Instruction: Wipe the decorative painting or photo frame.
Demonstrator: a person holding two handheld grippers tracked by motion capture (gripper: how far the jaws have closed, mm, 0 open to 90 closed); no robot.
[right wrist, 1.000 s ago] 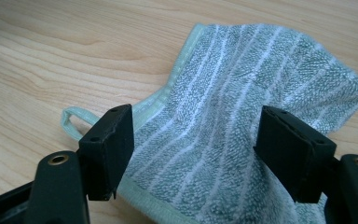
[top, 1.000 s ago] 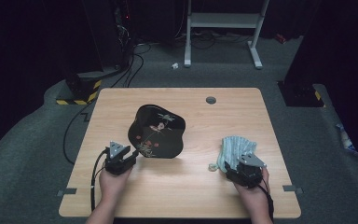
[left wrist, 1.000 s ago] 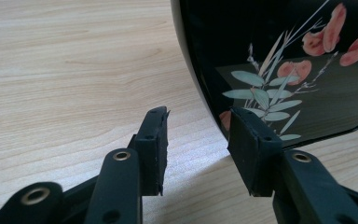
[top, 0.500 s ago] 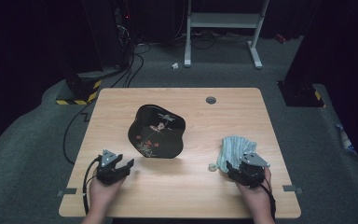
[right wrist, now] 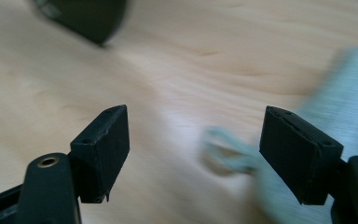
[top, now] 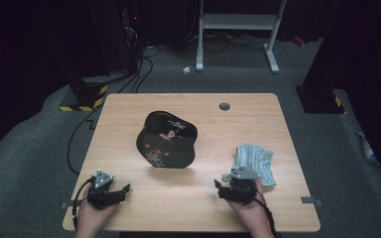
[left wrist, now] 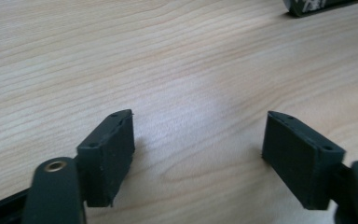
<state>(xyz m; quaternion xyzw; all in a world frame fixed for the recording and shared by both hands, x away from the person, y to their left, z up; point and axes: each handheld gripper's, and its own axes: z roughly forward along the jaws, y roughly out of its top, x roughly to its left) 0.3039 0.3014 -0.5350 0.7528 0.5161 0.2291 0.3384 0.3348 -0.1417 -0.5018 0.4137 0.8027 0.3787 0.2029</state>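
1. Hovering over the table (top: pixel 129 129), I see my left gripper (left wrist: pixel 198 149) with jaws just opened wide, nothing between them.
2. My right gripper (right wrist: pixel 193 154) has jaws opening too, released; the cloth (right wrist: pixel 349 93) lies just beyond its fingertips.
3. The black tray (top: pixel 167 140) sits ahead, between both grippers.

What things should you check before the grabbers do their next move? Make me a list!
1. Left gripper open with nothing between its jaws; they have just been opening: ok.
2. Right gripper open with nothing pinched: ok.
3. Black tray lying flat on the table, away from both grippers: ok.
4. Folded cloth lying on the table beside the right gripper, untouched by its jaws: ok.
5. Cloth's small loop free of the right gripper's jaws: cannot tell, that view is blurred.
6. Bare wood in front of the left gripper, with room to move: ok.
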